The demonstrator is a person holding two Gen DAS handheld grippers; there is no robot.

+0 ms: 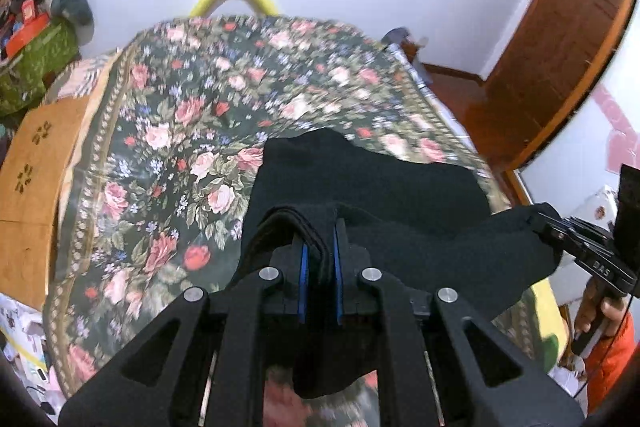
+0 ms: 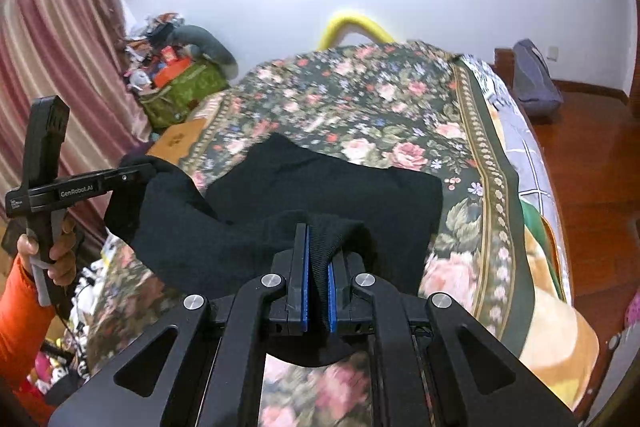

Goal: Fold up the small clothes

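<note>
Both tools grip one black garment: my left tool pinches its ribbed edge, my right tool another edge; it stretches between them, draping ahead onto the floral bed.

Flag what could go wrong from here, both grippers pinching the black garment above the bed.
1. The left gripper pinches bunched, layered edge fabric; hidden layers could slip out.
2. The far end of the black garment rests on the floral bedspread, so it may drag and crease when moved.
3. The right gripper holds only a narrow fold.
</note>
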